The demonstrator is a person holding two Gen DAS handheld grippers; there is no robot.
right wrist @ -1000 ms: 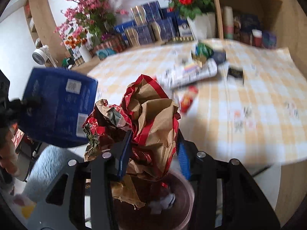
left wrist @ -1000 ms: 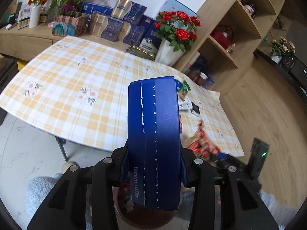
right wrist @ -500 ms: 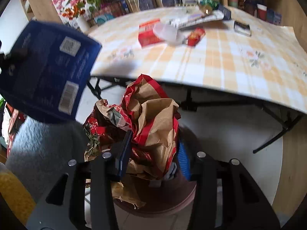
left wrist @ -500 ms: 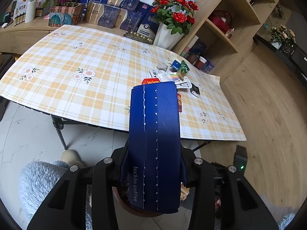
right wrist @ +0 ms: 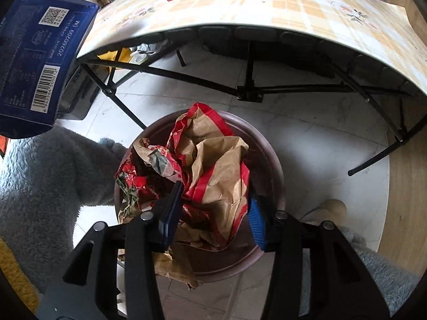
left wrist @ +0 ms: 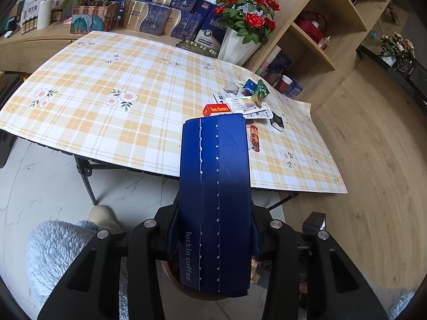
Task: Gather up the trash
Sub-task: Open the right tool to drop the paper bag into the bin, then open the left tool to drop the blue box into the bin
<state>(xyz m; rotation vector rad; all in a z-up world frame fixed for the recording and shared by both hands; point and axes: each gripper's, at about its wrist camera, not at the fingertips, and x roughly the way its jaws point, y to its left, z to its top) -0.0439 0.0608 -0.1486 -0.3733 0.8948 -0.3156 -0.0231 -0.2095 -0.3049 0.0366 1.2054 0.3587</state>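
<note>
My left gripper (left wrist: 213, 229) is shut on a dark blue luckin coffee box (left wrist: 214, 200), held upright above the brown trash bin (left wrist: 173, 280). The box also shows at the upper left of the right wrist view (right wrist: 40, 61). My right gripper (right wrist: 213, 213) is shut on a crumpled red-and-brown paper bag (right wrist: 208, 170), held over the mouth of the round brown bin (right wrist: 269, 160) on the floor. More trash lies on the checked table: a red box (left wrist: 216, 109), wrappers (left wrist: 250, 101) and a red packet (left wrist: 254, 138).
The folding table (left wrist: 106, 101) with black legs (right wrist: 248, 90) stands just beyond the bin. A grey fluffy rug (right wrist: 48, 181) lies on the left. Wooden shelves (left wrist: 320, 26), a rose vase (left wrist: 240, 42) and boxes stand at the back.
Both grippers have dropped lower and back from the table toward the bin. The paper bag now hangs right over the bin's mouth. The blue box stays gripped.
</note>
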